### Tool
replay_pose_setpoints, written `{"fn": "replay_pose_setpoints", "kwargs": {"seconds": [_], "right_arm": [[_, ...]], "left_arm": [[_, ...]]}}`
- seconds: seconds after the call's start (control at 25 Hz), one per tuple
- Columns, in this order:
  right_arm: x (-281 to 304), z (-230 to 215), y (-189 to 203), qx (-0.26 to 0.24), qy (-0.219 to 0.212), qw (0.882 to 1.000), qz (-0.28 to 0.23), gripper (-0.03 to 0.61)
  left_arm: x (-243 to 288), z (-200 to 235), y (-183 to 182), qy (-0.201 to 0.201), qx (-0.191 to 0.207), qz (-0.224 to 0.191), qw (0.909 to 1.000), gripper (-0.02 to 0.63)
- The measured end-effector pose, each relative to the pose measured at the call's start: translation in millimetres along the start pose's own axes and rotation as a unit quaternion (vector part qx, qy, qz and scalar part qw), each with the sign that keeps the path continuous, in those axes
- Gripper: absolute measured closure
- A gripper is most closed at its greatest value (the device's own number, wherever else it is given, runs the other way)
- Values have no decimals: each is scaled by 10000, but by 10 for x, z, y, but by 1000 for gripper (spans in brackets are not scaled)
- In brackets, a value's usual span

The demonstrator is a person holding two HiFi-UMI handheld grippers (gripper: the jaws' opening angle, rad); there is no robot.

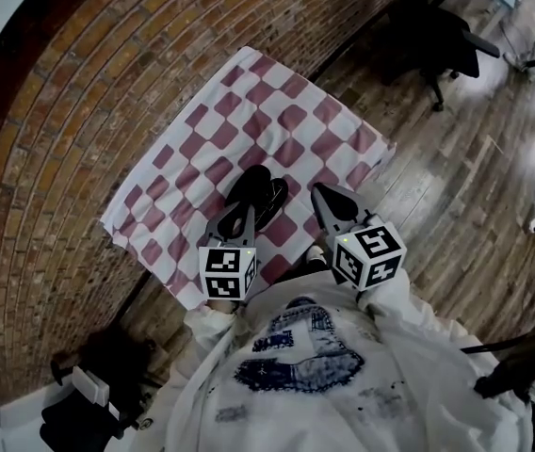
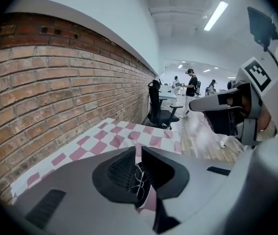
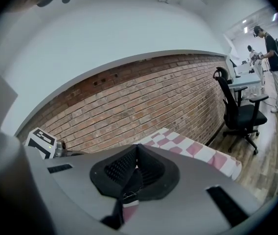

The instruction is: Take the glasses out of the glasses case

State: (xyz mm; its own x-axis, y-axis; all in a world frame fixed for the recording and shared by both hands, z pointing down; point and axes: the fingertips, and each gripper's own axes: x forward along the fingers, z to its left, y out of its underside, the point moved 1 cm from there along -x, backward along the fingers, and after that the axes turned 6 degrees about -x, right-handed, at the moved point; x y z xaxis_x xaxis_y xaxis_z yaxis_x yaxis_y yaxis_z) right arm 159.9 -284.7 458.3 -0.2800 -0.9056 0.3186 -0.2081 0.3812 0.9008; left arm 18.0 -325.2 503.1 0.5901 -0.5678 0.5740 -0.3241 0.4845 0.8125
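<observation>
The checked cloth [image 1: 286, 111], red and white, lay spread beside the brick wall [image 1: 70, 121], with the wooden floor [image 1: 456, 186] on its other side. The glasses case [image 1: 256, 192], black, lay open on the near part of the cloth. The glasses [image 2: 140, 179], a thin wire frame, rested inside the case. They had not been taken out.

The left gripper [image 1: 244, 211] was pointed downward at the near end of the case. In the left gripper view its jaws stood a narrow slit apart. The glasses and a strip of cloth showed through that slit. Nothing was grasped, and the pads did not press on the frame.

The right gripper [image 1: 322, 194] was held just beside the case, to the right of it in the head view and apart from it. In the right gripper view its jaw tips met, clenched on nothing. A sliver of the dark case and the cloth showed below the tips.

An office chair [image 1: 437, 36] stood on the floor beyond the far corner of the cloth. Several people [image 2: 192, 84] stood well off at the far end of the room.
</observation>
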Motion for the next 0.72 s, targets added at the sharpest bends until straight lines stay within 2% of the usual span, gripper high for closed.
{"fn": "replay_pose_setpoints", "kwargs": {"seconds": [0.08,0.32,0.4,0.56,0.72], "right_arm": [[22,-13,27,30,1,10000,44,565],[80,-75,97,123,22,9998,121,565],[91,-92,115,165,38,9998,131,565],[101,-173,139,269,79,9995,156,565],[115,-260,165,352,132,9991,196,565]], "left_arm": [[77,0,38,108,30,138,9998,585],[346,-16,216,456,177,712,9963,518],[432,-23,306,585,214,946,9936,501],[621,-66,515,869,36,1455,9855,444],[772,-64,657,932,212,1770,9796,399]]}}
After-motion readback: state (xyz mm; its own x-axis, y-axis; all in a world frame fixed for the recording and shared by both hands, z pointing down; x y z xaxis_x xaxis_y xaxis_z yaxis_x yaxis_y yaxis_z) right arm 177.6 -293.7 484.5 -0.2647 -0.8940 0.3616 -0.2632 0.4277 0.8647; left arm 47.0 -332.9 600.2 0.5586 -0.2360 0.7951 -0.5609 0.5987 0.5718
